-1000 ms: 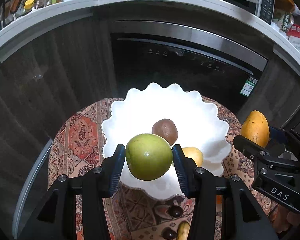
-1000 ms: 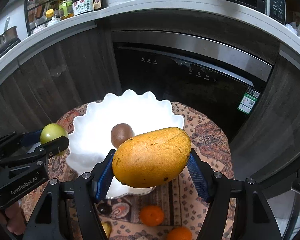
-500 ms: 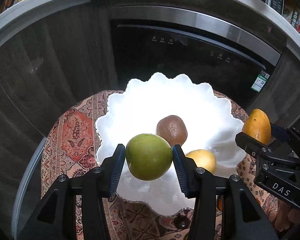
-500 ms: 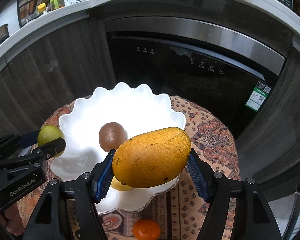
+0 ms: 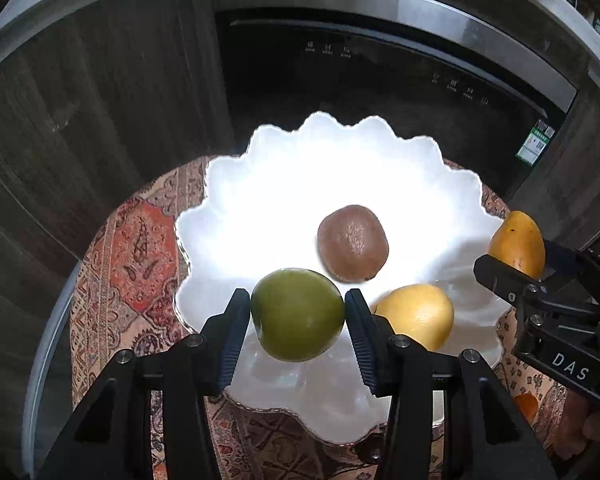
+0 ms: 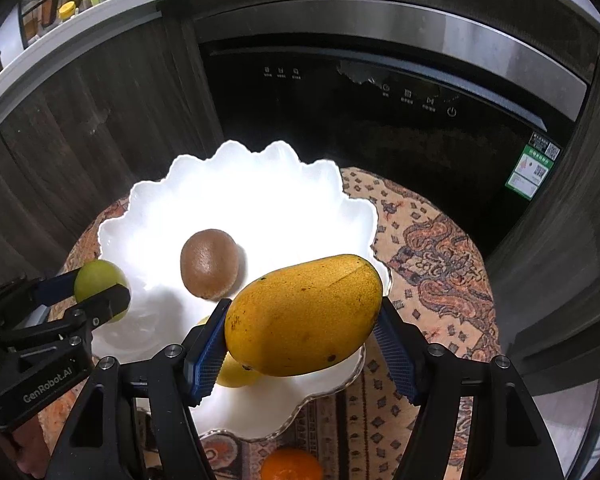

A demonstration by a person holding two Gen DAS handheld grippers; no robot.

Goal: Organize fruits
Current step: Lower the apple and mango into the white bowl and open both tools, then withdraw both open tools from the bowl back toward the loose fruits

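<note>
Fruits split between two carriers and a white scalloped bowl [image 5: 236, 184] on a patterned cloth [image 5: 136, 248]. Through the left wrist view: left gripper [image 5: 298, 314] clamped across the widest part of a green apple [image 5: 298, 314], held over the bowl's near-left rim, not yet resting on anything. Inside the bowl, a brown kiwi [image 5: 353, 243] near the centre and a yellow lemon [image 5: 414, 316] toward the near-right rim, the two close but apparently apart. At the right rim, right gripper [image 5: 518, 258] seen side-on, closed on a mango [image 5: 518, 240]. Through the right wrist view: mango [image 6: 304, 314] gripped lengthwise across its middle between the blue pads [image 6: 206, 356], hovering above the bowl's near-right rim [image 6: 364, 216], lemon mostly hidden beneath it. Kiwi [image 6: 209, 264] left of centre; left gripper [image 6: 100, 292] with the apple [image 6: 96, 280] at the left rim. An orange [image 6: 292, 464] on the cloth by its near edge, outside the bowl. Judged firm and smooth-skinned, the apple likely to roll once released; mango probably heavier, softer, bruisable, so best squeezed gently at mid-body and lowered rather than dropped; bowl seemingly brittle.
</note>
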